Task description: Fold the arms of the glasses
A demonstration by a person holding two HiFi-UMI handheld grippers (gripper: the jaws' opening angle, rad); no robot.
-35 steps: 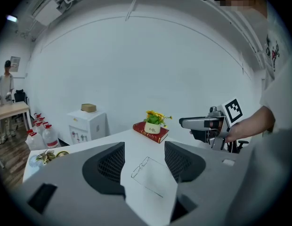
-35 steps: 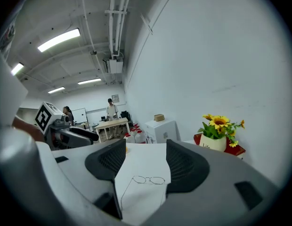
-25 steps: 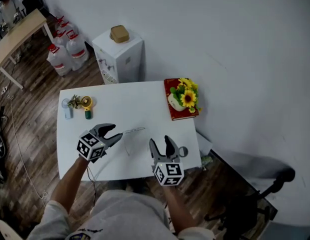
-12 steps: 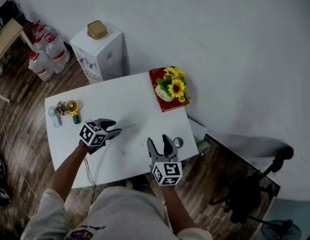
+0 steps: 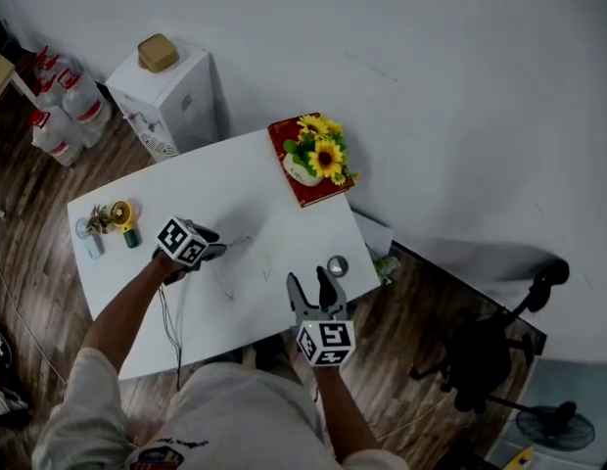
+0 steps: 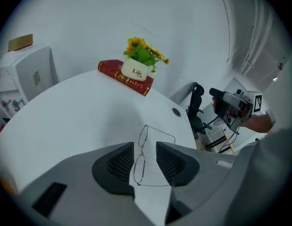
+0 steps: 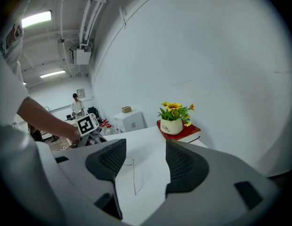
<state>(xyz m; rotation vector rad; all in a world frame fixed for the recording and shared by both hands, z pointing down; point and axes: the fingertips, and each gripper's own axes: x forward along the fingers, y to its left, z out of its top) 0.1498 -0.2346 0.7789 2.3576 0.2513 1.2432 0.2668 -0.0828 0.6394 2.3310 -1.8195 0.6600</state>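
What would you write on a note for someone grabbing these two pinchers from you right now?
Left gripper: open, jaws have just been closing, one on either side of the thin wire-framed glasses, pads not pressing on them.
Right gripper: open, empty, over the near side of the white table, with the glasses ahead of it.
Glasses: on the table, both arms spread out.
Done: nothing folded yet.
Left: steady the frame, then fold each arm in.
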